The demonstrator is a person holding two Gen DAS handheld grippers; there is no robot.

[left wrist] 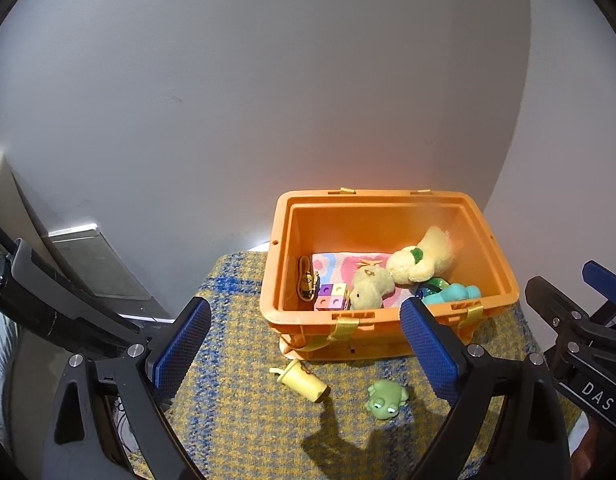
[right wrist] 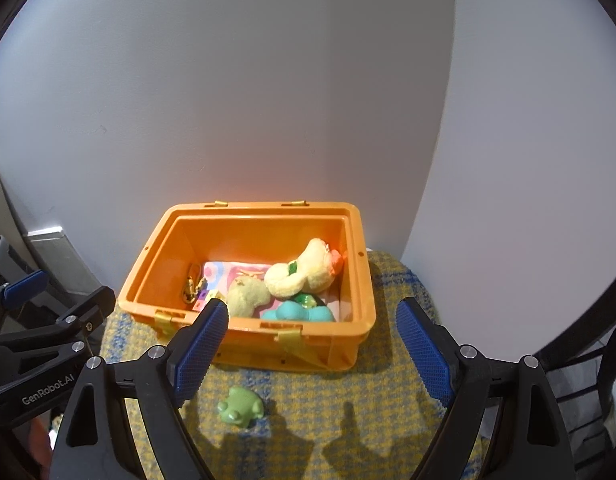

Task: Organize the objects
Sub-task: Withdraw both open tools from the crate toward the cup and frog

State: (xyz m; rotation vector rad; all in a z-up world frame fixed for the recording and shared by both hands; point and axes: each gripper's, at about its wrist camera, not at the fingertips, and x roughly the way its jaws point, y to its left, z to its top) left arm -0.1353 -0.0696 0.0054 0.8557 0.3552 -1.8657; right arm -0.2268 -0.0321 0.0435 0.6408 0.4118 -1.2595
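**Both grippers open and empty in front of the toy box**

The orange box (left wrist: pixel 388 320) stands open on a surface covered by a yellow-and-blue woven cloth (left wrist: pixel 236 420), against a pale wall.

Contents of the box:
- a large cream plush toy (left wrist: pixel 422 258) toward the right rear;
- a smaller plush toy (left wrist: pixel 370 288) in the middle;
- coloured cubes (left wrist: pixel 332 296) just beside the smaller plush toy;
- a small yellow figure (left wrist: pixel 307 284) at the left wall;
- a teal toy (left wrist: pixel 454 293) at the front right;
- a pink patterned cloth (left wrist: pixel 334 264) under these items.

Items on the woven cloth, in front of the box:
- a yellow toy cup (left wrist: pixel 302 380) lying on its side;
- a green frog (left wrist: pixel 386 399) to its right, apart from it.

The left gripper (left wrist: pixel 306 346) has its blue fingers (left wrist: pixel 184 344) spread wide, nothing between them. The right gripper (right wrist: pixel 312 350) is likewise spread wide and holds nothing; the frog (right wrist: pixel 241 405) lies below its left finger.
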